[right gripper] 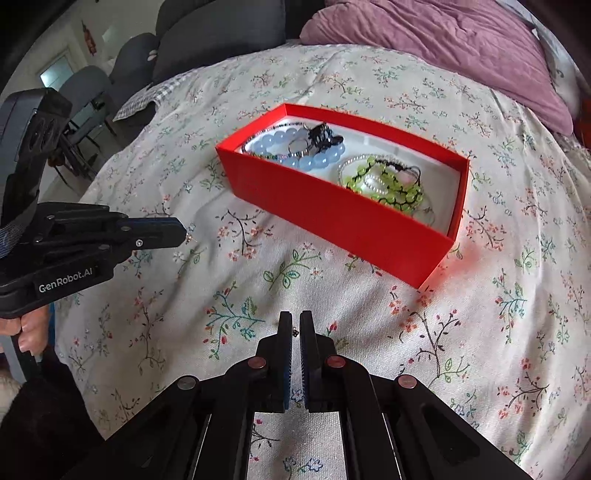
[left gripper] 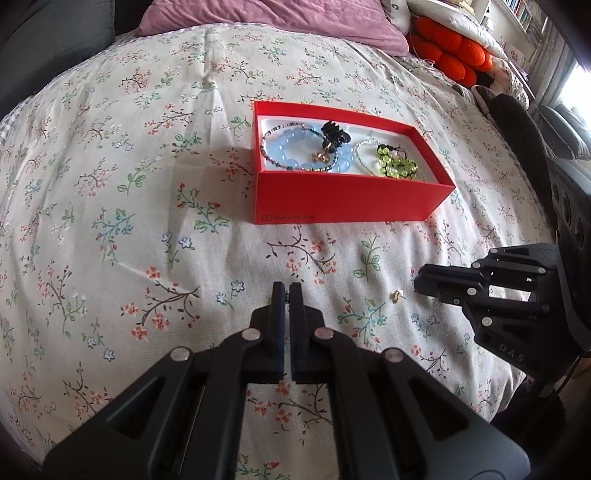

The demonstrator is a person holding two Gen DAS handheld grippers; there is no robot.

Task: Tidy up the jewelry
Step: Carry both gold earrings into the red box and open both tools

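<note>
An open red box (left gripper: 347,201) (right gripper: 332,218) lies on the floral bedspread and holds a blue bead bracelet (left gripper: 288,147), a green bead bracelet (right gripper: 391,184), a black hair clip (left gripper: 334,134) and a gold earring (left gripper: 322,156). Another small gold earring (left gripper: 397,295) lies on the bedspread just off the tip of my right gripper (left gripper: 419,282) (right gripper: 295,319). That gripper is shut, and a tiny dark speck shows in the slit between its fingers. My left gripper (left gripper: 287,291) (right gripper: 183,230) is shut too. A gold glint (right gripper: 190,238) sits at its tip; I cannot tell if it is held.
A purple pillow (left gripper: 273,22) lies at the head of the bed beyond the box, and an orange bobbled cushion (left gripper: 450,48) at the far right. A grey blanket (left gripper: 517,122) drapes over the right edge. Grey chairs (right gripper: 129,59) stand past the bed's left side.
</note>
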